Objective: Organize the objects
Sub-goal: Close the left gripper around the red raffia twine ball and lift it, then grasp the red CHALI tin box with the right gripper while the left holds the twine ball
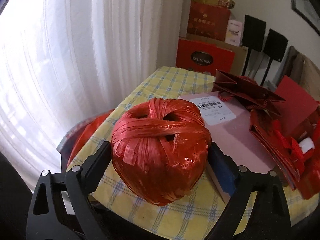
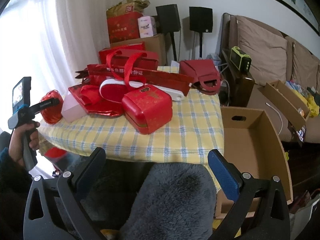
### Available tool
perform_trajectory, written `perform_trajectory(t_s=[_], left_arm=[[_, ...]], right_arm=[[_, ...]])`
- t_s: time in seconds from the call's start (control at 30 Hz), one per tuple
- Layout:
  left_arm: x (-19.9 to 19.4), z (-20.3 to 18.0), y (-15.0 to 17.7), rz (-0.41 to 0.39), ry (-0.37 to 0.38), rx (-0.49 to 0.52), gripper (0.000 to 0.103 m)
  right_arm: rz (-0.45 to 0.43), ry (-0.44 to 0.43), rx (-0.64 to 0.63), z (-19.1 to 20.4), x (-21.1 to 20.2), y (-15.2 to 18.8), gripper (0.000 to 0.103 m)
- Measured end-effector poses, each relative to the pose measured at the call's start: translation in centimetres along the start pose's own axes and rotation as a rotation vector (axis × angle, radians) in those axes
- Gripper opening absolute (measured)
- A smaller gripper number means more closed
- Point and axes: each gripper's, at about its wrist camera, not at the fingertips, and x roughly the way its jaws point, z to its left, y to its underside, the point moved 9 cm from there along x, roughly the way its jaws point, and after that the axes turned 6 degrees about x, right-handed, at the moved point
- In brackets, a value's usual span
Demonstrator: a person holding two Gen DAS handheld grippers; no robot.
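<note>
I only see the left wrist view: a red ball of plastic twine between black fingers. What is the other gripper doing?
Observer: The right gripper hangs open off the table's near edge, above grey fluffy fabric.
Operator: Anywhere to put things?
Observer: An open brown cardboard box stands right of the yellow checked table.
Operator: Who holds my gripper?
Observer: A person's hand grips the left gripper by its handle, at the red twine ball.

Both tools are black, with triangular cut-outs and silver round screws at the pivots. The right tool (image 2: 157, 167) carries blue ribbed pads (image 2: 224, 175). The left tool (image 2: 51, 104) has a grey handle, white lettering and a small screen. A dark blue sleeve (image 2: 5, 160) covers the wrist.
</note>
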Motion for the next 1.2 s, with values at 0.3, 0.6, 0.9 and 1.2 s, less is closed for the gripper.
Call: perform_trajectory(t_s=[0.3, 0.6, 0.9, 1.2], left_arm=[[-1.3, 0.5, 0.6, -0.031, 0.036, -0.007, 0.090], [-5.2, 1.6, -1.3, -0.130, 0.034, 0.009, 0.090], [-5.4, 2.4, -1.2, -0.131, 0.053, -0.004, 0.090], [-5.1, 3.4, -1.0, -0.127, 0.045, -0.019, 0.090]], right_arm=[[0.021, -0.012, -0.003, 0.3, 0.9, 0.6, 0.102], [-0.014, -0.171, 0.038, 1.6, 0.4, 0.3, 0.103], [-0.038, -0.184, -0.110, 3.7, 2.6, -1.0, 0.102], [-0.049, -0.235, -0.225, 3.0, 8.5, -5.5, 0.102]])
